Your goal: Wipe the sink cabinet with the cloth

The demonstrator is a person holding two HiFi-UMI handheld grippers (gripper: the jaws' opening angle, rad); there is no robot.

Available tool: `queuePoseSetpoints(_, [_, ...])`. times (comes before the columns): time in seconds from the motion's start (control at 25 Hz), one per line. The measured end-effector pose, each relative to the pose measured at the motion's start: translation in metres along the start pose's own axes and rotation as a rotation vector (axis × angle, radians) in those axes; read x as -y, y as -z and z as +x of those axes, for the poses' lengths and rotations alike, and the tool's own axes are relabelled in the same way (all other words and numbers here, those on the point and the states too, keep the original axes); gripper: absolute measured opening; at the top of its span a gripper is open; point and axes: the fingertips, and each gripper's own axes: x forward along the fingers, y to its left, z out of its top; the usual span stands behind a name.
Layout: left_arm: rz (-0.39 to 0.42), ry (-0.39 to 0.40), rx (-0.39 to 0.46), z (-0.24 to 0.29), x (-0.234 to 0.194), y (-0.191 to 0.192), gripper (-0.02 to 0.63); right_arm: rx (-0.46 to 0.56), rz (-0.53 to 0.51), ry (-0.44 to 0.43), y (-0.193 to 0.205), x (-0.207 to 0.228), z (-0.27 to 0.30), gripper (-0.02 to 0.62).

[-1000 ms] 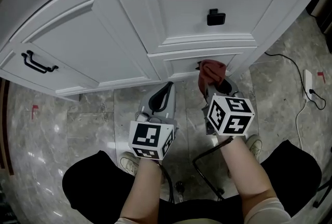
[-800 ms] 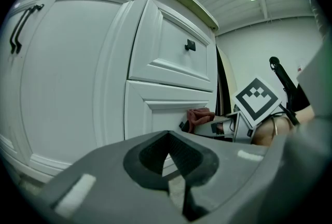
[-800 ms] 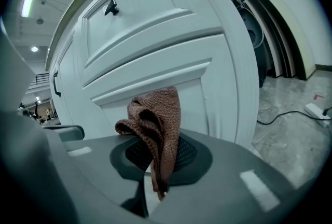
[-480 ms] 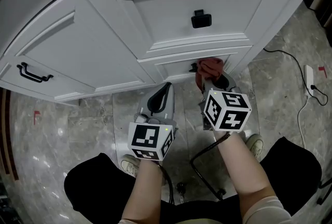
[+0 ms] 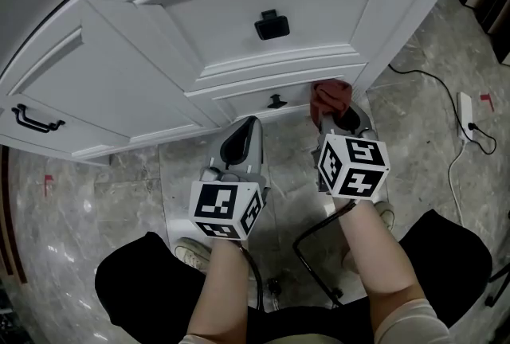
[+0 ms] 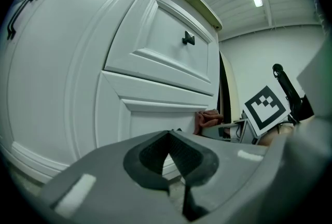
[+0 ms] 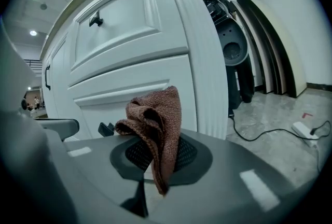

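The white sink cabinet (image 5: 239,8) curves across the top of the head view, with panelled doors and black handles. A bunched reddish-brown cloth (image 5: 330,97) is pinched in my right gripper (image 5: 333,113), which is shut on it and holds it against the lower panel near the cabinet's right corner. In the right gripper view the cloth (image 7: 154,119) sticks up from the jaws, close to the cabinet (image 7: 129,46). My left gripper (image 5: 243,135) is shut and empty, pointing at the cabinet base; its view shows the cloth (image 6: 207,120) to the right.
A small black knob (image 5: 276,102) sits on the lower panel between the grippers; another handle (image 5: 271,24) is higher up. A white power strip with cable (image 5: 467,121) lies on the marble floor at right. My shoes and knees are below the grippers.
The right gripper has carried the cloth rightward along the lower panel, uncovering the small black knob. The view has shifted, so the cabinet appears further left. The left gripper stayed put.
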Motion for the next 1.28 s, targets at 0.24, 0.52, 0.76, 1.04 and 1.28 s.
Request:
queuePoseSetpoints(0.24, [0.01,0.003,-0.005,0.005,0.01,0.002,0.0,-0.002,0.005,-0.002,-0.002,0.011,-0.007,0.077])
queuePoseSetpoints(0.52, [0.019,0.004,-0.024,0.003,0.01,0.011,0.0,-0.022,0.024,0.094,0.005,0.049,-0.013,0.076])
queuePoseSetpoints(0.76, [-0.022,-0.033,-0.02,-0.006,-0.008,0.025,0.0,-0.048,-0.004,0.032,0.029,0.022,-0.008,0.077])
queuePoseSetpoints(1.04, [-0.025,-0.118,-0.033,-0.025,-0.049,0.035,0.0,-0.109,-0.083,-0.179,0.071,-0.081,0.015,0.077])
queuePoseSetpoints(1.28, [-0.051,-0.187,-0.045,-0.05,-0.082,0.045,0.0,-0.128,-0.116,-0.377,0.087,-0.171,0.033,0.077])
